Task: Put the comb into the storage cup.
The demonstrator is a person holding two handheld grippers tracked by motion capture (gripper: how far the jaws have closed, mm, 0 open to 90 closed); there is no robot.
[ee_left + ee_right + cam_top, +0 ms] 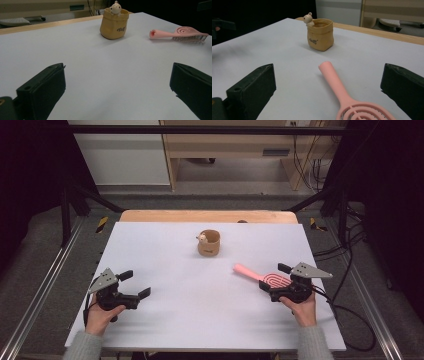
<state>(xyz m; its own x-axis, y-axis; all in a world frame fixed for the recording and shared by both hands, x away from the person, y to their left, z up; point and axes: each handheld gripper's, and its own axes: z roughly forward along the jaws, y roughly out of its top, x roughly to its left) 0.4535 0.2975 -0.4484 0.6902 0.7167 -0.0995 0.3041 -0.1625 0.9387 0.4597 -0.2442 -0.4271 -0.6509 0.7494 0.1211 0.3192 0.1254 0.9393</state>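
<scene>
The right tool (pixel 274 283) rests low on the near right of the white surface (pixel 190 310), its jaws spread wide and gripping nothing. Between them lies the oval head of the pink plastic hairbrush (pixel 352 100), bristles down, its straight handle pointing away toward the middle of the surface. In the right gripper view both jaws stand well clear of the head on either side.

The left tool (pixel 135 285) sits at the near left, its jaws likewise wide apart and empty, with bare surface in front of it.

Farther off, toward the middle of the far half, stands a small tan sack-shaped pot (pixel 209 243) with a cream bear figure (pixel 202 238) perched on its rim. It is well apart from the brush.

The likely trouble is in the closing. The head is flat and wide, and if the jaws shut across its ribs unevenly, the brush could pivot or skid along the smooth top instead of being caught. A lift by the head would also leave the long handle swinging, and a careless sweep toward the far side might knock the light pot over.

Room is generous: open surface lies between the two tools and around the pot. The tightest margin is on the right, where the brush head sits fairly near the surface's right edge.
</scene>
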